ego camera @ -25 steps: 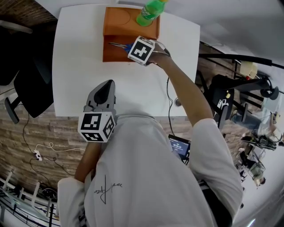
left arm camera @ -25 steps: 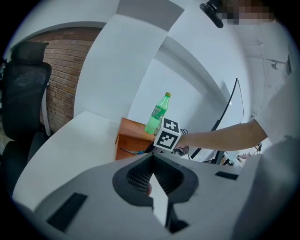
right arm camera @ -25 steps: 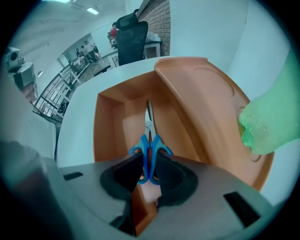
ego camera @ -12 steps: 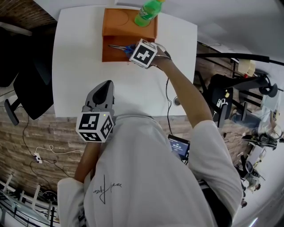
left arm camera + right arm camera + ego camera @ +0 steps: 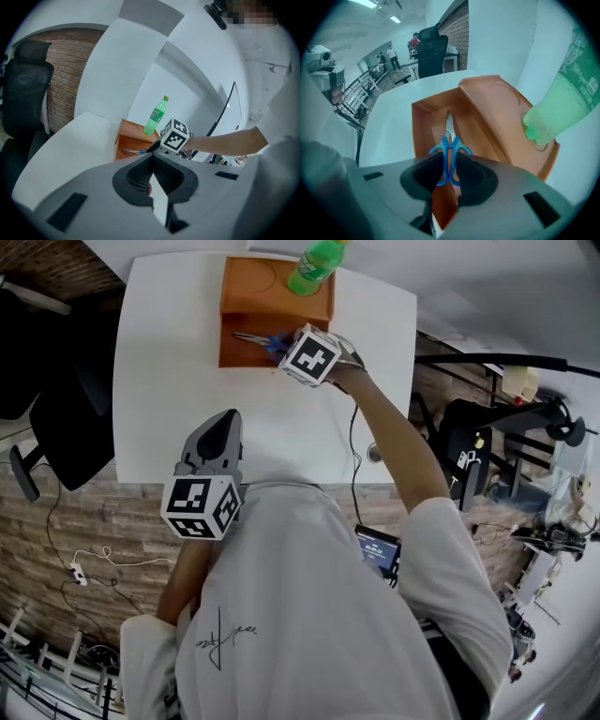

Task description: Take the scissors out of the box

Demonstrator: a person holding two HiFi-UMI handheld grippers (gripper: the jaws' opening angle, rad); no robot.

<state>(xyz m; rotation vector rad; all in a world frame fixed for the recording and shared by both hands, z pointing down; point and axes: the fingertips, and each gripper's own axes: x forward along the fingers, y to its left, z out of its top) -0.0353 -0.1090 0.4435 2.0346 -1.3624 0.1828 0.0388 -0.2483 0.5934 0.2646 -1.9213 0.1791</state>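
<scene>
Blue-handled scissors [image 5: 449, 159] lie lengthwise in the open orange box [image 5: 423, 123], blades pointing away. My right gripper [image 5: 449, 177] is shut on the blue handles, which sit pinched between its dark jaws. In the head view the right gripper [image 5: 284, 347] reaches steeply down at the box's [image 5: 272, 296] near side, with the scissors [image 5: 255, 337] sticking out to the left over the open compartment. My left gripper [image 5: 225, 424] hovers near my body over the table's front edge, shut and empty. The left gripper view shows its jaw tips [image 5: 152, 155] meeting.
A green plastic bottle [image 5: 315, 265] stands on the box's raised lid part [image 5: 501, 108], close to my right gripper. The white table [image 5: 169, 381] carries the box at its far side. A black office chair [image 5: 66, 418] stands left of the table.
My right gripper has tilted a little and edged slightly toward me with the scissors in it. The left gripper has stayed where it was.
</scene>
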